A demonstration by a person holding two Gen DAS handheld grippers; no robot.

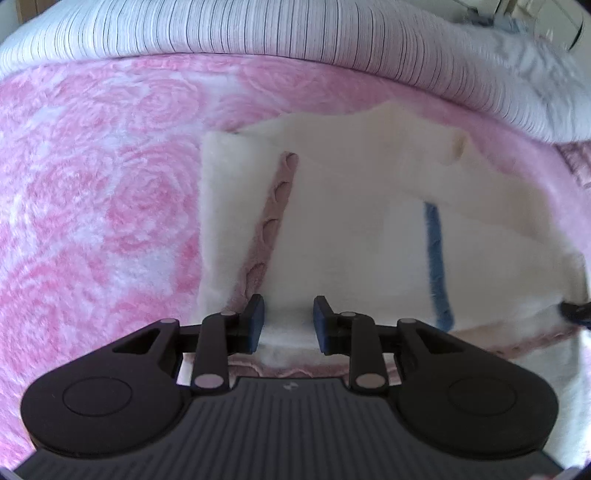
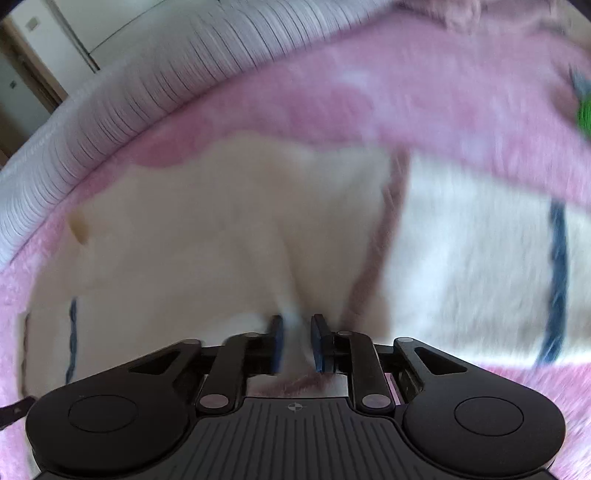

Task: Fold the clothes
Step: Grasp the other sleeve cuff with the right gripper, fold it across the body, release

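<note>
A bed covered by a pink rose-patterned blanket (image 1: pixel 92 192) carries everything here, with a striped sheet (image 1: pixel 258 29) running along its far edge. On the blanket lies the cream fleece garment (image 1: pixel 351 229), partly folded: one flap is turned over on the left, showing a strip of its pink patterned lining (image 1: pixel 275 206), and a blue stitched line (image 1: pixel 437 258) runs down its right part. In the right wrist view the same cloth fills the middle of the frame, badly blurred.

The left hand-held gripper (image 1: pixel 288 323) points steeply down at the near hem. Its jaws stand a little apart with a ridge of cream fleece between them; whether the pads actually press on it I cannot tell. The right hand-held gripper (image 2: pixel 297 341) is also narrowly parted around a pinch of cloth, and the blur leaves its grip just as uncertain.

The step in hand looks like laying the near edge down or taking a fresh hold for the next fold. To do it well, I judge both pinches should take the full thickness of the hem, lining included, so layers do not slip apart. The two hands should travel together, keeping the edge straight and lightly taut. Fleece on a plush blanket is likely to cling, so lifting clear before carrying should avoid dragging the flap already folded.
</note>
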